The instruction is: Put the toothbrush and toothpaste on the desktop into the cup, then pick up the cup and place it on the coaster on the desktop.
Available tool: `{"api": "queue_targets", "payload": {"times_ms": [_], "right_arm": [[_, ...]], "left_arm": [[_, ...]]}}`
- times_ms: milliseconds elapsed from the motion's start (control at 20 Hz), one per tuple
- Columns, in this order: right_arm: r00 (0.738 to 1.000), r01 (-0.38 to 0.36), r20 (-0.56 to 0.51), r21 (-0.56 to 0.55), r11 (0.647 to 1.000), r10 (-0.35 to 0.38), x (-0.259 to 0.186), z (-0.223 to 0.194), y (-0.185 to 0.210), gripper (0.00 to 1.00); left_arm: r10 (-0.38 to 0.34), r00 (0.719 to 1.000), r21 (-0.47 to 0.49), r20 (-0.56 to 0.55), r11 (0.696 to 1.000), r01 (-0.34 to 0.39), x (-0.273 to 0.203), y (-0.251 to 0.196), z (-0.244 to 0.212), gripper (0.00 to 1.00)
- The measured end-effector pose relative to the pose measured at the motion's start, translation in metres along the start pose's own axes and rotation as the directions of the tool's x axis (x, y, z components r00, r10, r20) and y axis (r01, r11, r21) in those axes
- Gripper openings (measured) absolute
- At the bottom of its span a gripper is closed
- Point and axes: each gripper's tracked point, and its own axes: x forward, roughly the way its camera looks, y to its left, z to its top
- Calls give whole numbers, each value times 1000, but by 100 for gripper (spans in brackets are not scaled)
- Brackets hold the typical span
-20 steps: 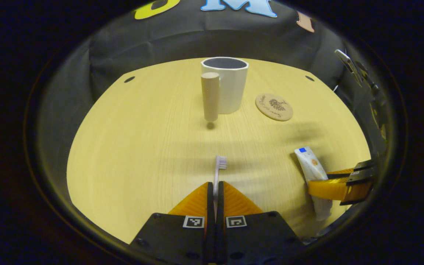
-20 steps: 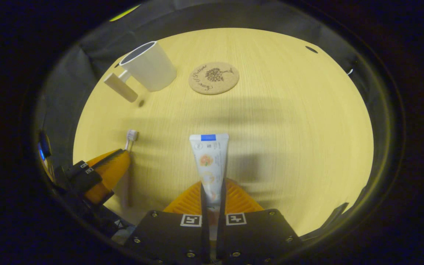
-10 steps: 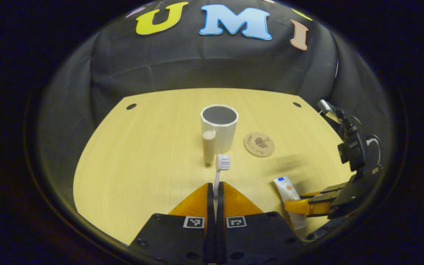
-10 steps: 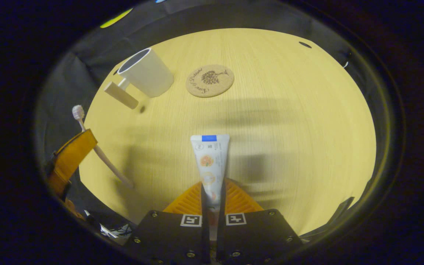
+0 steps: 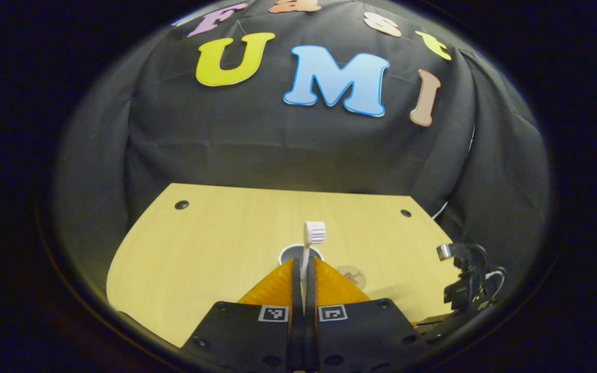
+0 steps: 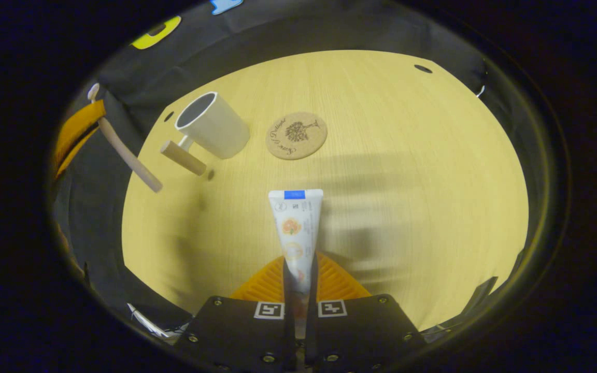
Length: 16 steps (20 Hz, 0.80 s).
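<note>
Above the pale desktop [image 6: 407,155] your 2 grippers are clamped tight, the left gripper [image 5: 302,274] on the toothbrush [image 5: 313,233] and the right gripper [image 6: 298,272] on the toothpaste [image 6: 295,228], so releasing either off-centre over the cup [image 6: 213,127] beside the coaster [image 6: 296,135] risks tipping it

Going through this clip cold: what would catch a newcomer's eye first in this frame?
First, each gripper is clamped on something: the left gripper holds the toothbrush bristles-up above the desktop, and the right gripper grips the toothpaste tube. Next, the white cup with its wooden handle stands empty at the far left of the desktop, the round cork coaster just beside it.
</note>
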Motion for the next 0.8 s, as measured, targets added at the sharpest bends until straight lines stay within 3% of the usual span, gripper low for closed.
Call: {"api": "queue_targets", "payload": {"times_ms": [350, 800], "right_arm": [[1000, 5, 18, 43, 999, -5, -6, 8, -5, 9], [992, -31, 124, 111, 993, 17, -37, 52, -1, 9]], "left_arm": [[-41, 995, 67, 88, 997, 35, 49, -7, 41, 7], [-49, 999, 95, 23, 994, 46, 121, -7, 11, 7]]}}
